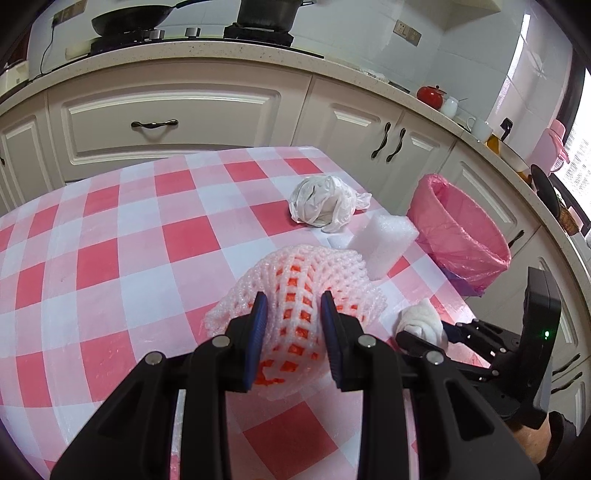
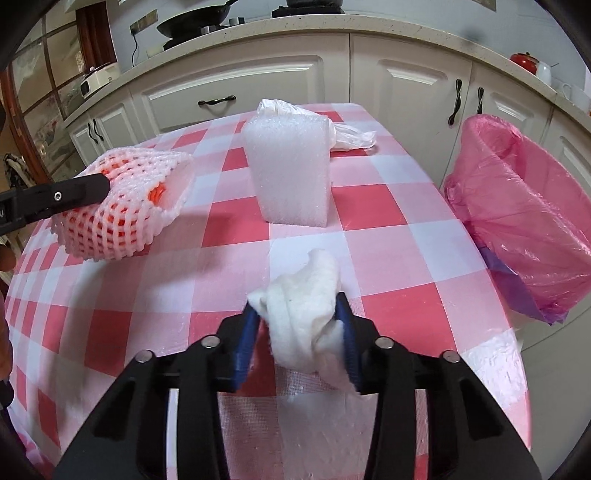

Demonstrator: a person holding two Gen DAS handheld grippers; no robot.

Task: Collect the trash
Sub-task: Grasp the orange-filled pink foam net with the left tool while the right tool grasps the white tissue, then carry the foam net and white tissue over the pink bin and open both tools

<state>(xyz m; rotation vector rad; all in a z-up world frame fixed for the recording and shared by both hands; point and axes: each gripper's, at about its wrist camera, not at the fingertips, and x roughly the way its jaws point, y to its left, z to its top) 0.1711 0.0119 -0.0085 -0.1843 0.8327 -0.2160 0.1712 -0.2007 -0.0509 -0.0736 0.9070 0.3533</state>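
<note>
While the left tool [image 1: 291, 314] pinches a soft foam net sleeve [image 1: 303, 280], the right tool [image 2: 301, 321] clamps fluffy crumpled tissue [image 2: 303, 295].

You're in a home kitchen: cream cabinets [image 1: 166, 122], a stove with a wok [image 1: 129, 18], a checked tablecloth [image 1: 110, 240]

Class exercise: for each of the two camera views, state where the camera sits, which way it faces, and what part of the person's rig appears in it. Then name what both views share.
Left wrist: sits on the left gripper, faces across the checked table toward the cabinets; its fingers clamp the foam fruit net; the right gripper shows too.
Right wrist: sits on the right gripper, same facing; its fingers hold a white wad.
Shared: net, foam block, plastic bag, pink-lined bin.
</note>
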